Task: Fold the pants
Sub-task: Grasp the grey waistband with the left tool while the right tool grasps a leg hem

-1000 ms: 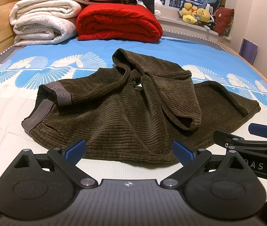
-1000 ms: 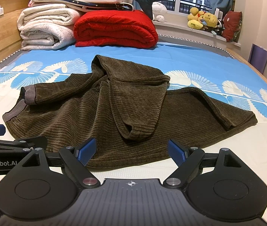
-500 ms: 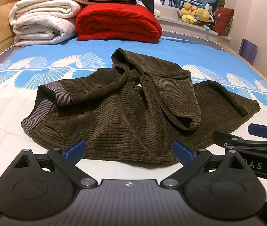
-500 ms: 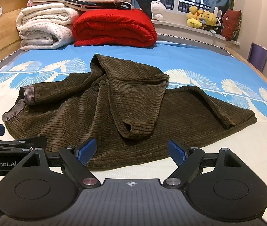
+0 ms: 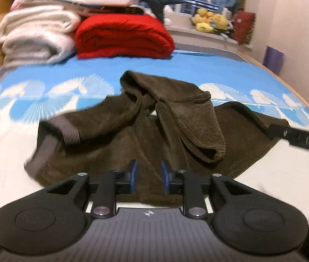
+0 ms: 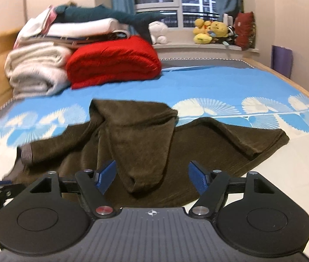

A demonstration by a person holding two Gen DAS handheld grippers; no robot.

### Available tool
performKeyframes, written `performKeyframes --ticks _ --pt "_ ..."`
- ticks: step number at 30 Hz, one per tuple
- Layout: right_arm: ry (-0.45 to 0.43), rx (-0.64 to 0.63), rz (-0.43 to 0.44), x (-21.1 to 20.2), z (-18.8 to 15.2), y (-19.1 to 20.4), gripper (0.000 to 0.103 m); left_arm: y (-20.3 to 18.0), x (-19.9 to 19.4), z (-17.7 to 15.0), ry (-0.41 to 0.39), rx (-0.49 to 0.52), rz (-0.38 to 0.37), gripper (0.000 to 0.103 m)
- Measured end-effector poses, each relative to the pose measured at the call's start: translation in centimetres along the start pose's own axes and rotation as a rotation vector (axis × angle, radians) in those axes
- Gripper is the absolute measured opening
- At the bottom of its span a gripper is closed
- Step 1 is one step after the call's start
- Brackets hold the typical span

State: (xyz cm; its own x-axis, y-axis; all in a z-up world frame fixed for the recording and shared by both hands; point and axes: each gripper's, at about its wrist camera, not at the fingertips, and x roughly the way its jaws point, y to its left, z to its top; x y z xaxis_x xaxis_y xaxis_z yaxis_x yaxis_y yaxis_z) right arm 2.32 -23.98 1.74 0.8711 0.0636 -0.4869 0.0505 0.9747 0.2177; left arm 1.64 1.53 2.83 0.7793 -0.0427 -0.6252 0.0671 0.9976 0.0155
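Approach step, folding not begun. Brown pants (image 5: 132,135) crumpled on bed (image 5: 230,72). Left gripper (image 5: 148,176) narrowed, empty; right gripper (image 6: 152,175) wide, empty. Next: seize an edge, spread flat.

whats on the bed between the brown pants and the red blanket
Nothing: only bare blue sheet separates the brown pants from the red blanket, clearest in the right wrist view.

Pants (image 5: 145,135) spread on bed (image 5: 209,69); folded blankets (image 5: 124,37) behind; plush toys (image 6: 211,31) on windowsill beyond.
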Motion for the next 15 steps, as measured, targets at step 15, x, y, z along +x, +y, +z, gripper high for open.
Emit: performKeyframes --ticks 15 --pt "0.223 0.165 -0.155 11.2 3.2 -10.4 0.044 15.6 11.8 2.3 0.291 -0.09 0.197 0.024"
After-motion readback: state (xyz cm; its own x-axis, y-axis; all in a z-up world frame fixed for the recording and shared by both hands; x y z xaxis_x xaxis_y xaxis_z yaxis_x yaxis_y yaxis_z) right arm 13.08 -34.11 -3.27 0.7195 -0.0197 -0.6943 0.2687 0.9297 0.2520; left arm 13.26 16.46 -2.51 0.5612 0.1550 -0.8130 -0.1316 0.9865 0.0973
